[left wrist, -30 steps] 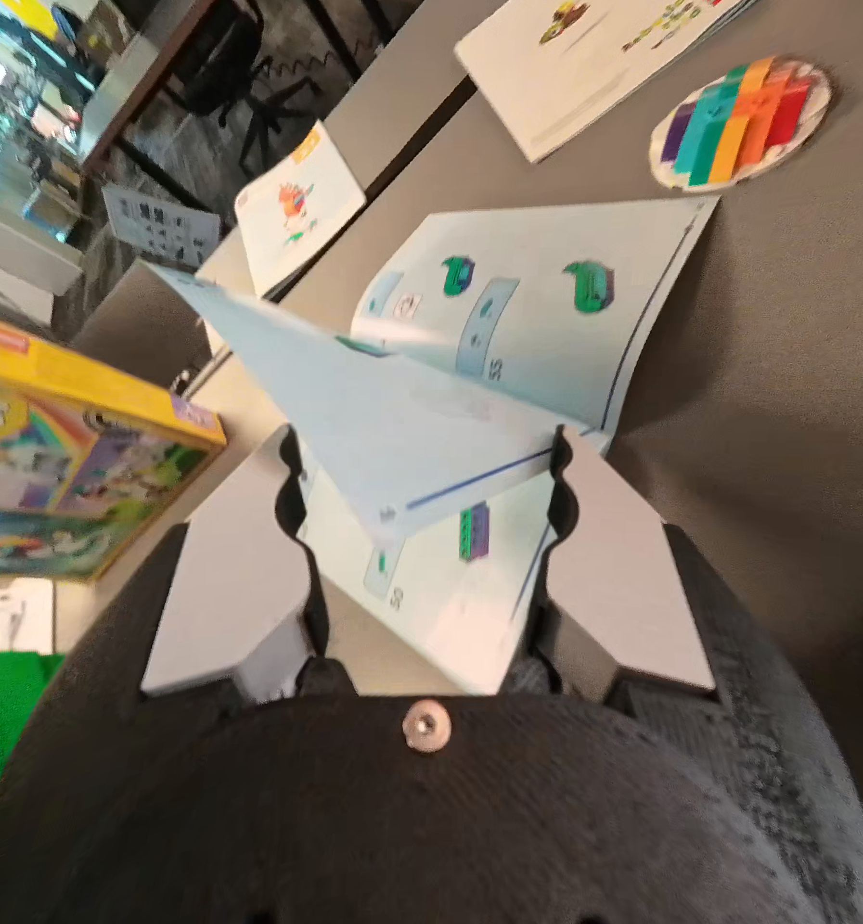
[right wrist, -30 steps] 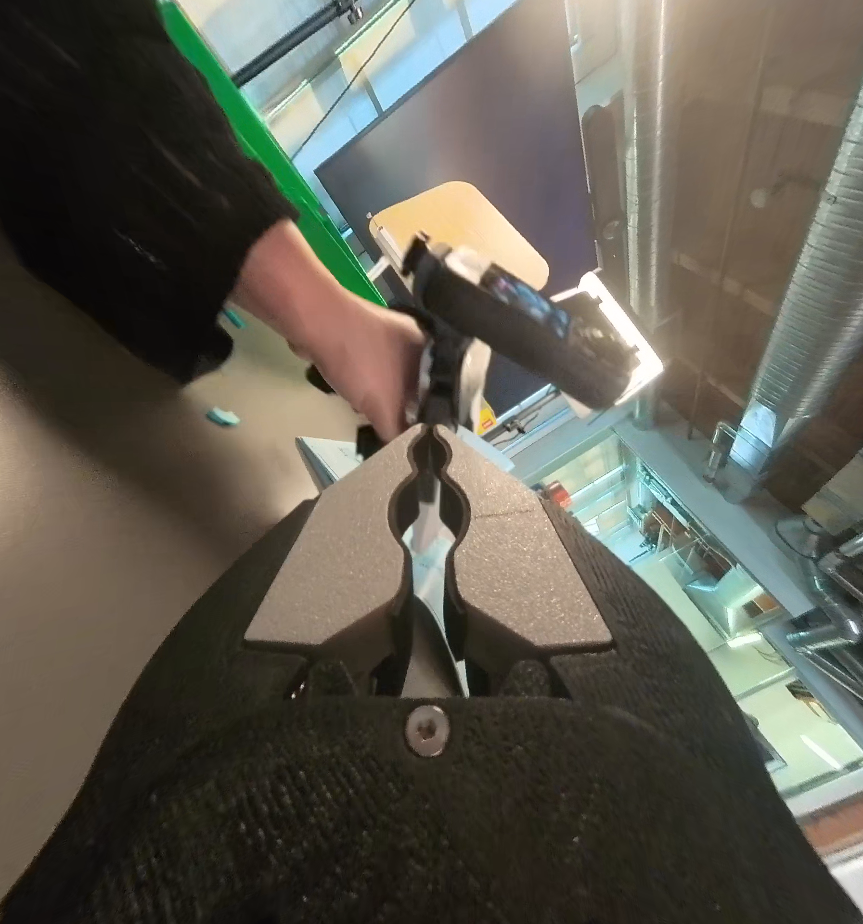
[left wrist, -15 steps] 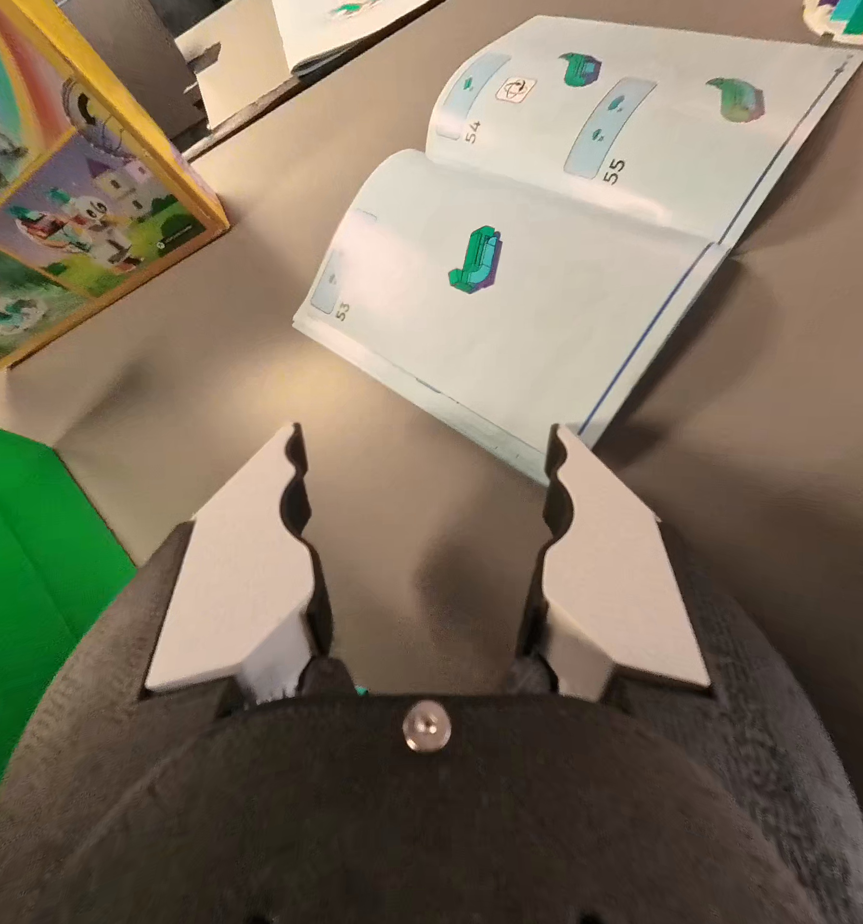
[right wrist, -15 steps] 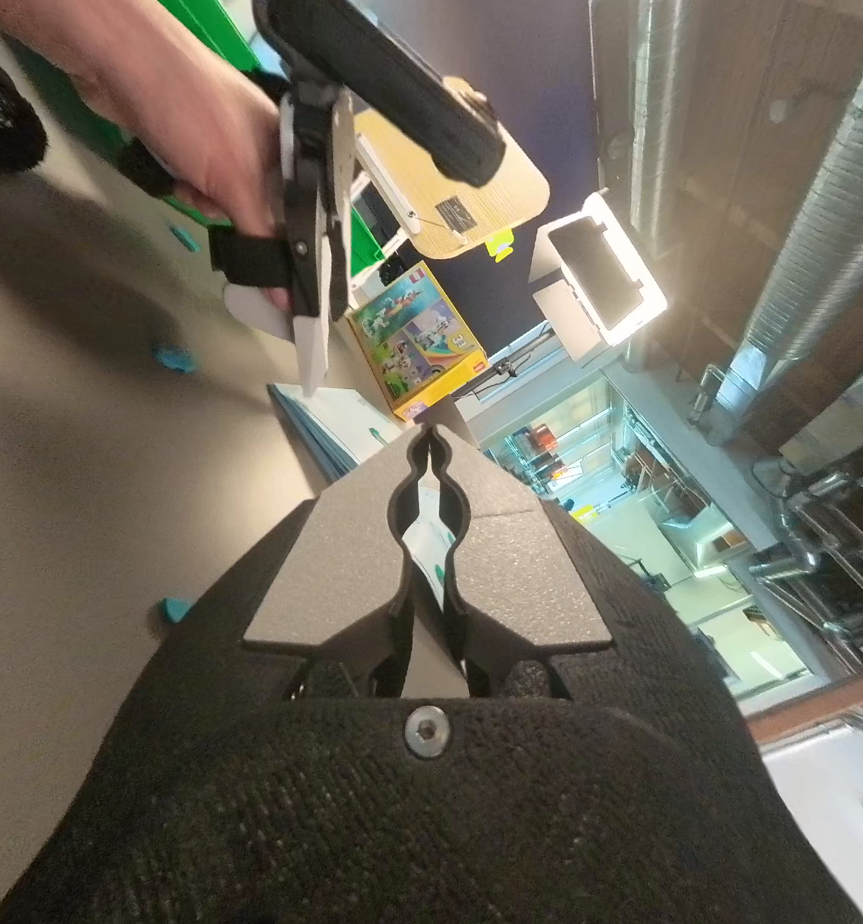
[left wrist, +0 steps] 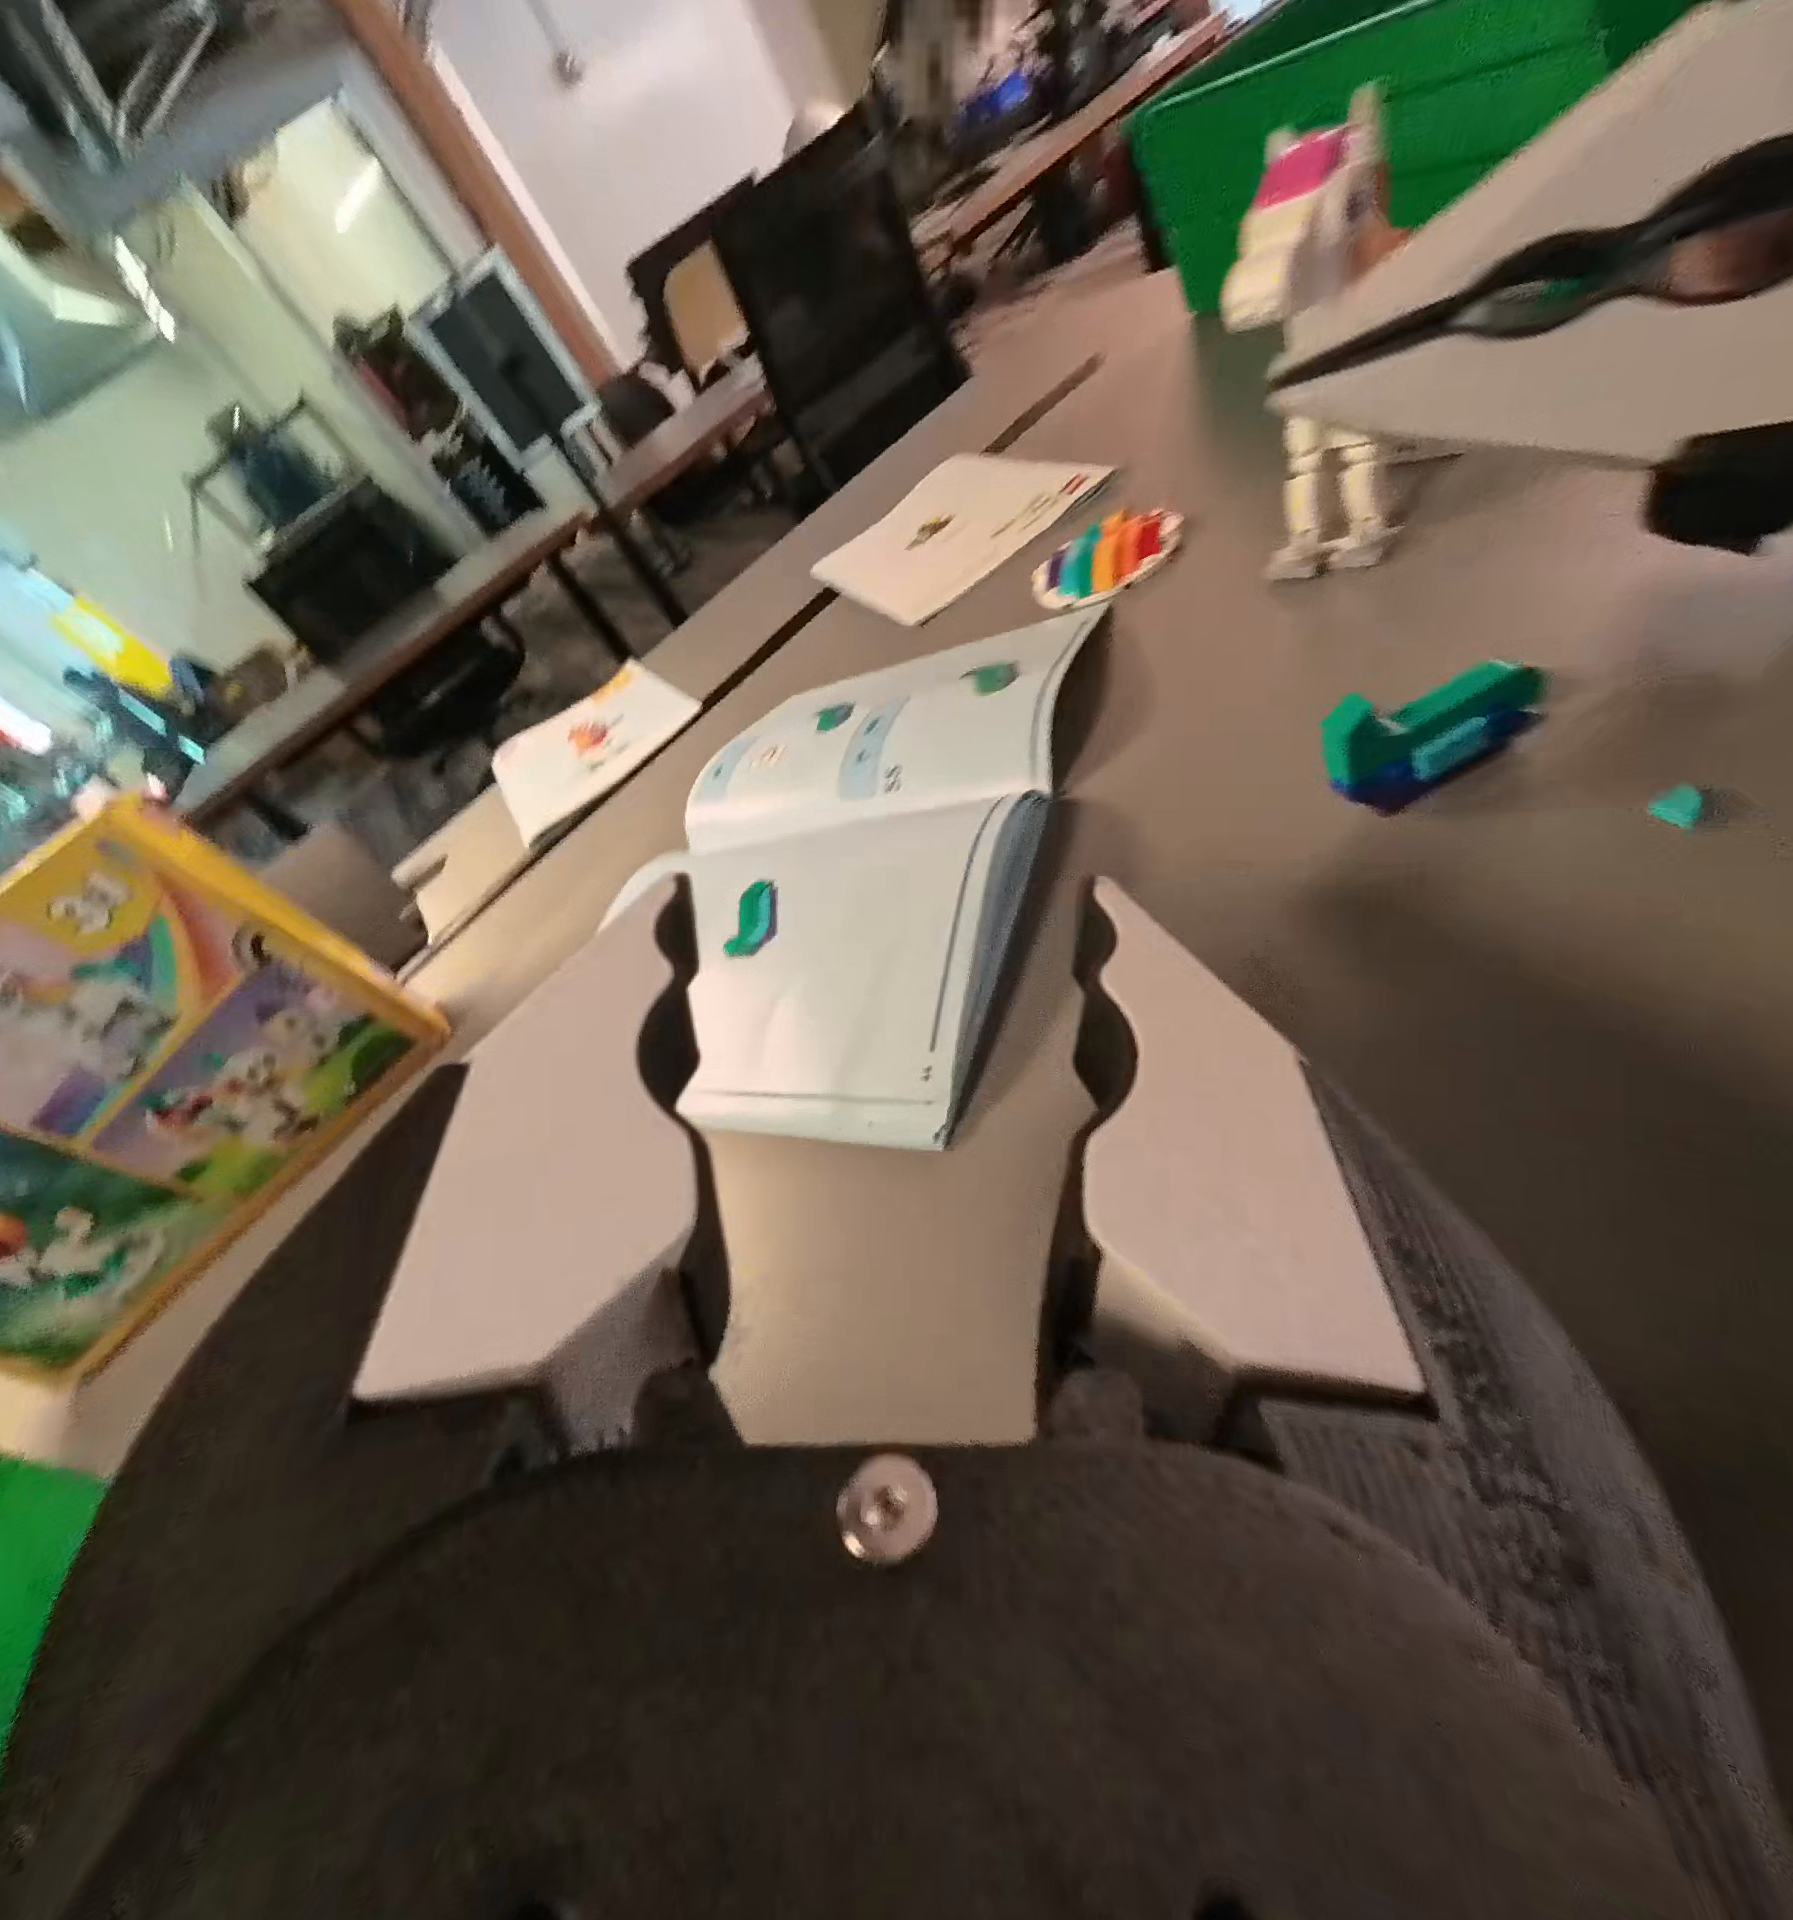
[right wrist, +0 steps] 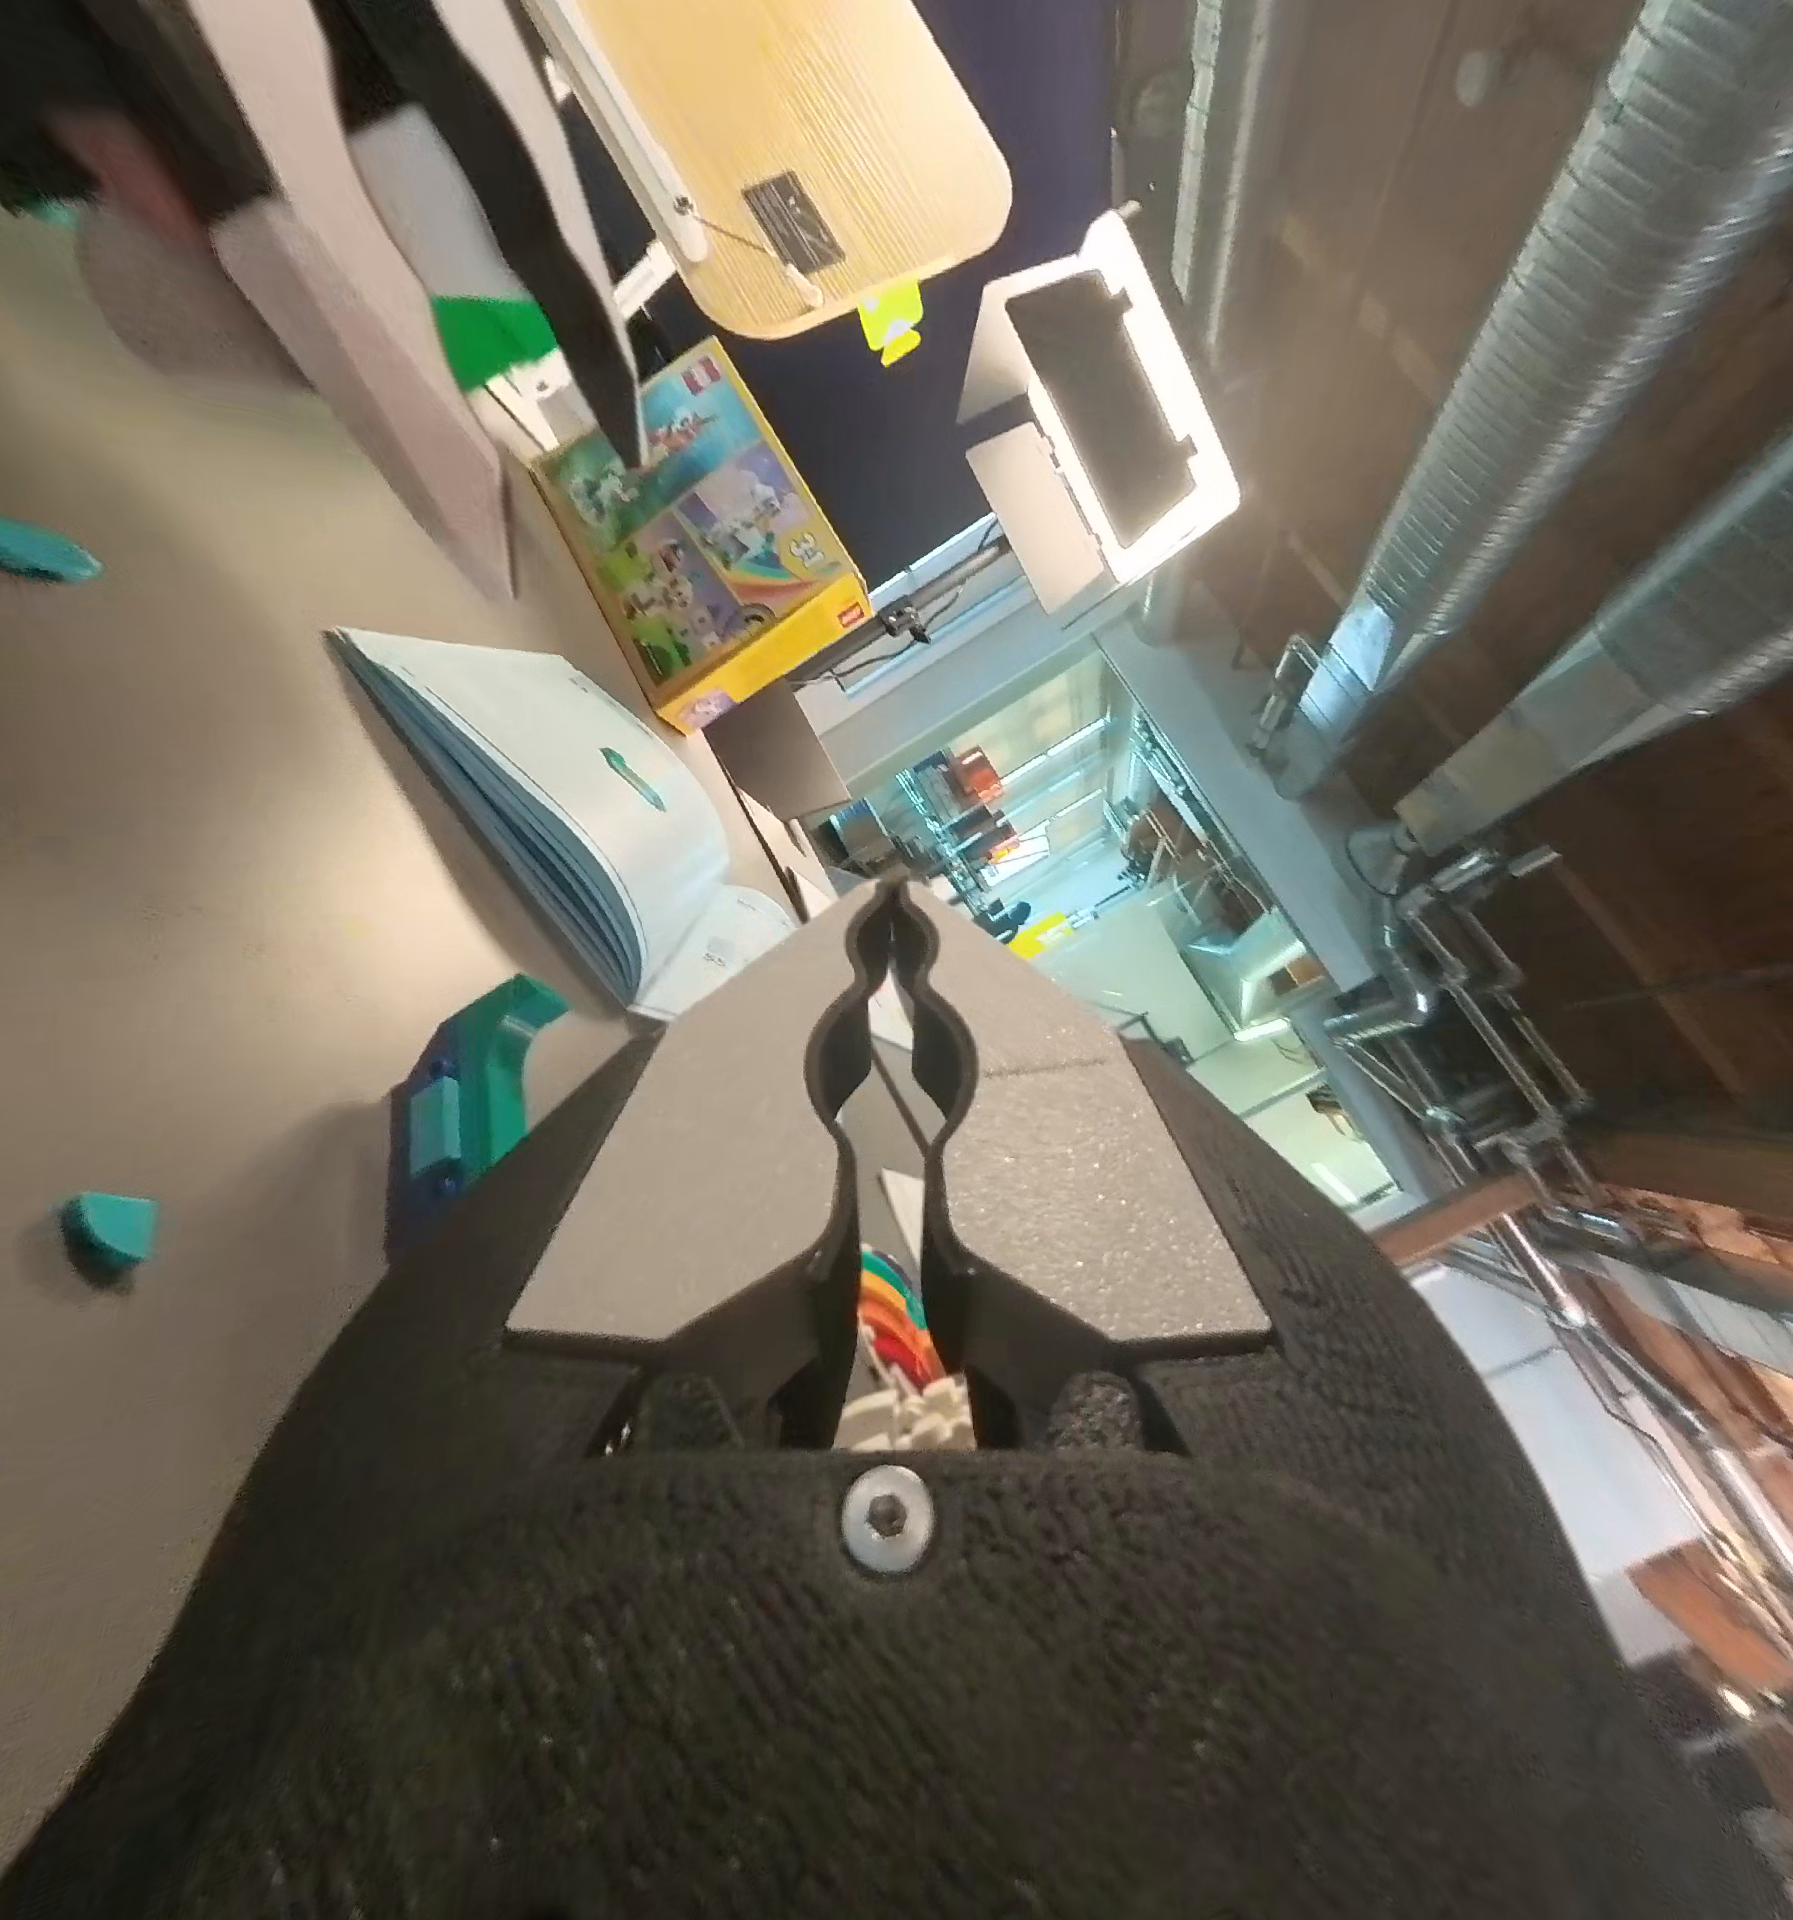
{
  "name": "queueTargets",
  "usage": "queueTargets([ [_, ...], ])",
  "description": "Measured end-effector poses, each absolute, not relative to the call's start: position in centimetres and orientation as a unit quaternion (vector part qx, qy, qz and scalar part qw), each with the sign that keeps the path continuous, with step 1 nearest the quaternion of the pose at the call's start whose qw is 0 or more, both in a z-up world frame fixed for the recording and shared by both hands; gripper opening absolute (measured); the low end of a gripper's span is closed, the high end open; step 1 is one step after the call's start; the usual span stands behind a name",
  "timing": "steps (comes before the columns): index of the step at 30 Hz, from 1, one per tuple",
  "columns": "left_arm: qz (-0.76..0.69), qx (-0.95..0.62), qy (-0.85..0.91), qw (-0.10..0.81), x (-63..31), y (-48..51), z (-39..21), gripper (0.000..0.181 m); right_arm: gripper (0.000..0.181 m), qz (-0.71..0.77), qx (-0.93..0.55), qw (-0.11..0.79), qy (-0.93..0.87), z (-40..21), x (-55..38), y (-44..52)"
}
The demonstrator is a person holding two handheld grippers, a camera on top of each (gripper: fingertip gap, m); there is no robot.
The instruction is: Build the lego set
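Note:
The open instruction booklet lies flat on the grey table; it also shows in the right wrist view. My left gripper is open and empty, just in front of the booklet's near edge. My right gripper is shut with nothing between its fingers; it shows in the left wrist view high at the right, away from the booklet. A teal and blue lego assembly lies to the booklet's right, also in the right wrist view. A small teal piece lies near it.
The yellow lego box stands at the left. A white unicorn figure, a round plate of rainbow bricks and two more booklets lie farther back. Another loose teal piece lies on the table. The small teal piece is about 12 centimetres from both grippers' fingertips. Seen from the right wrist view as well.
The lifted page has come down and the booklet now lies flat. My right gripper has let the page go and moved away. My left gripper has drawn back and tilted up.

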State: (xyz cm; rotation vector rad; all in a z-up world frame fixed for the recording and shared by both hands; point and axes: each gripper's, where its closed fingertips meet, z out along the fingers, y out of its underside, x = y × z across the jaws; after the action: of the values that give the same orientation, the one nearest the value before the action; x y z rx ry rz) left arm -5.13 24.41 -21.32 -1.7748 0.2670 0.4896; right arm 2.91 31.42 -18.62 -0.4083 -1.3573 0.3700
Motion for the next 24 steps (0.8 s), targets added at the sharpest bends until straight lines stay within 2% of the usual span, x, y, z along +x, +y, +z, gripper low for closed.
queueTargets([
  [7,0.128,-0.727,0.193,0.646,-1.0,24.1,-21.0,0.066,0.0,0.115,-0.192,0.76,-0.61,-18.2,1.9,32.0],
  [15,0.126,-0.706,0.16,0.678,-4.4,23.7,-19.3,0.058,0.0,0.174,-0.268,0.774,-0.547,-15.5,1.0,32.5],
  [24,0.104,-0.684,0.161,0.704,-4.2,23.3,-18.3,0.054,0.0,0.149,-0.25,0.773,-0.564,-15.5,0.9,32.3],
])
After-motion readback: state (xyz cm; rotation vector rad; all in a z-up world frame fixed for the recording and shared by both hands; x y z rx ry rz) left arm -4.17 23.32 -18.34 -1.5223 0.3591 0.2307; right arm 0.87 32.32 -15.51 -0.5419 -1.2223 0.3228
